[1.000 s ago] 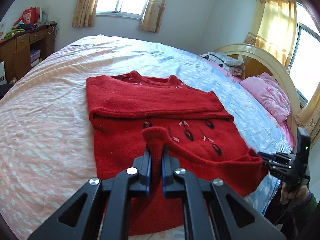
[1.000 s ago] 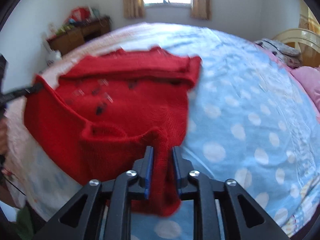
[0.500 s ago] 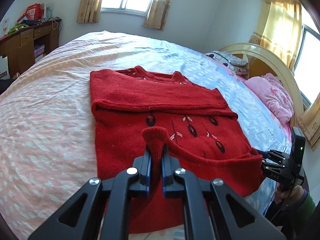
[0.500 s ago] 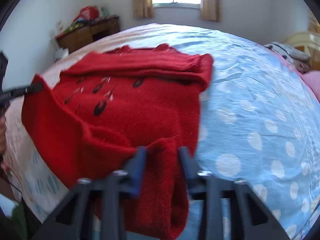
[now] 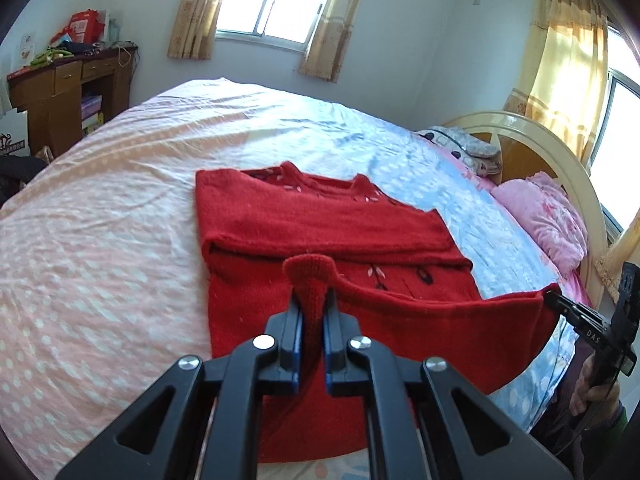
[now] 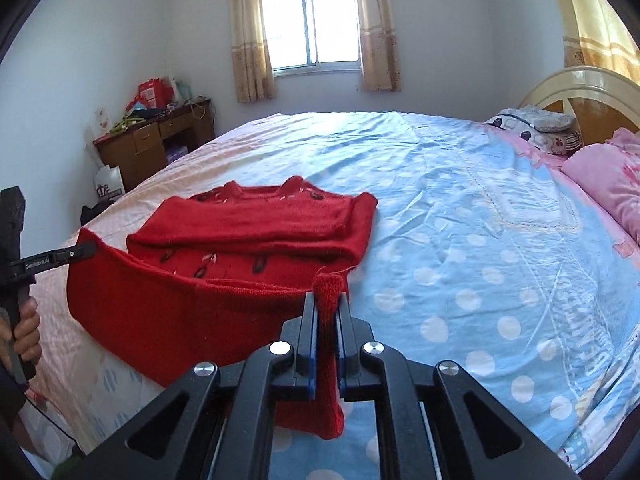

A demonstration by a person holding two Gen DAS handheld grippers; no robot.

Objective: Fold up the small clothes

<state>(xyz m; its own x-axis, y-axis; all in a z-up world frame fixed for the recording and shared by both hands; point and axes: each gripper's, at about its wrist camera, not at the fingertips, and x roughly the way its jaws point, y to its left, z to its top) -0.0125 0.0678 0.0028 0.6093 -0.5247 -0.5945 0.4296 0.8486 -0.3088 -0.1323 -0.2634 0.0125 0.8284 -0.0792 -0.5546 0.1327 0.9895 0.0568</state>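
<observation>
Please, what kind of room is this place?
Most likely a bedroom in a home: a large bed with a curved headboard, pink pillows and curtained windows. A wooden desk stands by the wall.

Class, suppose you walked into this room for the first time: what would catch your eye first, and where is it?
The red sweater on the near part of the bed, sleeves folded across its chest. The left gripper and right gripper each pinch a corner of its hem, lifted off the sheet.
</observation>
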